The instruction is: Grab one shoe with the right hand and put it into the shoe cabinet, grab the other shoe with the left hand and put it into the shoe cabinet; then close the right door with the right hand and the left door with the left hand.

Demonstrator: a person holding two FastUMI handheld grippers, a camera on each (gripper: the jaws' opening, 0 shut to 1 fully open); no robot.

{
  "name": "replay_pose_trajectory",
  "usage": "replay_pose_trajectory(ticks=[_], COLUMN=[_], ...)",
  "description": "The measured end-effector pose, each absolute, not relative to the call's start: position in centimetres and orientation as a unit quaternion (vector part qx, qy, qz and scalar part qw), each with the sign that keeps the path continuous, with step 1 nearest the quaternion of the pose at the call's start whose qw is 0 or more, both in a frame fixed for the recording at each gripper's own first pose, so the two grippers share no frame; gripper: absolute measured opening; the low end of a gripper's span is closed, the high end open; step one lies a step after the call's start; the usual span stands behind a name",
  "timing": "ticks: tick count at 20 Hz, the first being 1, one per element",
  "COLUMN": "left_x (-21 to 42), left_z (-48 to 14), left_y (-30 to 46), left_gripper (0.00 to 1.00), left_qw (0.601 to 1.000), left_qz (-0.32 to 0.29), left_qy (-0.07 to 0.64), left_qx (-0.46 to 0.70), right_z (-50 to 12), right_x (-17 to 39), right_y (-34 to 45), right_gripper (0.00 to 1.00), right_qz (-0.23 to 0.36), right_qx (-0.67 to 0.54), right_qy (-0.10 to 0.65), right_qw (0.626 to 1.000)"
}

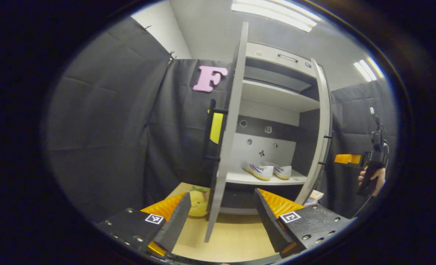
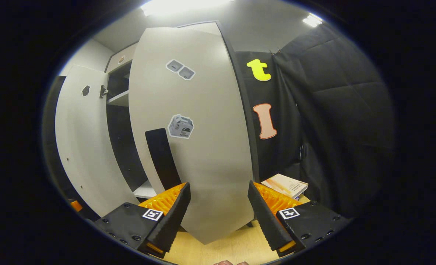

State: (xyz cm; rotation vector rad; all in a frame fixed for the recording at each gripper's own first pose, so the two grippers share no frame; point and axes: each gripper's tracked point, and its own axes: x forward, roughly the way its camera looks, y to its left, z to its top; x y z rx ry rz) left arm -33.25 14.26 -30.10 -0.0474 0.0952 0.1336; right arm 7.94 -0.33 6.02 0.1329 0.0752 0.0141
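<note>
At the far left of my left gripper view, the black booth cloth is hanging, and beside it a yellow plush toy [image 1: 199, 202] is sitting on the wooden floor [image 1: 232, 235] just behind the left door [image 1: 228, 140], which is standing edge-on to me with its dark handle [image 1: 211, 129] on the outer face. Past that edge the shoe cabinet [image 1: 277, 121] is standing open, and both shoes [image 1: 266, 171] are lying side by side on its lower shelf [image 1: 266, 179], toes toward me. Further right the right door [image 1: 323, 125] is standing open, and beyond it a hand is gripping my right gripper [image 1: 345, 159]. My left gripper [image 1: 220, 217] is hovering with its fingers spread wide and empty, the left door's bottom edge rising between them; I cannot tell if it is touching either one. Through my right gripper view, the left door [image 2: 81, 147] is showing at the left, then the dark cabinet interior, then the right door [image 2: 199, 140] with stickers and a black handle [image 2: 162, 158] looming close ahead, and a book [image 2: 286, 186] is lying on the floor at the right. My right gripper [image 2: 218, 215] is also gaping wide, holding nothing, with the right door's lower corner sitting between its fingers.
</note>
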Motion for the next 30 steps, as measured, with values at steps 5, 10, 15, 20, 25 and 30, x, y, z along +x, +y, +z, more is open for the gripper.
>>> replay_pose_trajectory(ticks=[5, 10, 15, 20, 25, 30], left_x=[-31.9, -27.7, -23.2, -20.4, -19.6, -19.6], left_z=[-25.5, -22.2, -22.0, -20.2, -20.4, -20.9], left_y=[20.5, 24.3, 26.3, 24.2, 23.0, 21.0], left_gripper=[0.89, 0.89, 1.0, 0.97, 1.0, 0.94], left_qw=[0.995, 0.996, 0.998, 0.999, 0.998, 0.998], left_qz=[0.094, 0.081, 0.059, -0.001, -0.015, -0.036], left_qy=[0.012, -0.018, -0.029, -0.025, -0.018, -0.005], left_qx=[-0.008, 0.013, 0.012, 0.044, 0.061, 0.053], right_z=[4.1, 2.6, 1.3, 0.7, -0.5, -1.6], right_x=[7.1, 5.4, 4.2, 3.4, 2.8, 2.7], right_y=[-0.3, -0.7, -1.5, -2.4, -2.9, -2.8], right_gripper=[0.98, 0.98, 0.98, 0.98, 0.98, 0.98], right_qz=[0.005, 0.003, -0.005, -0.021, -0.034, -0.038], right_qx=[0.061, 0.057, 0.065, 0.069, 0.073, 0.072], right_qy=[0.059, 0.074, 0.091, 0.093, 0.093, 0.099], right_qw=[0.996, 0.996, 0.994, 0.993, 0.992, 0.992])
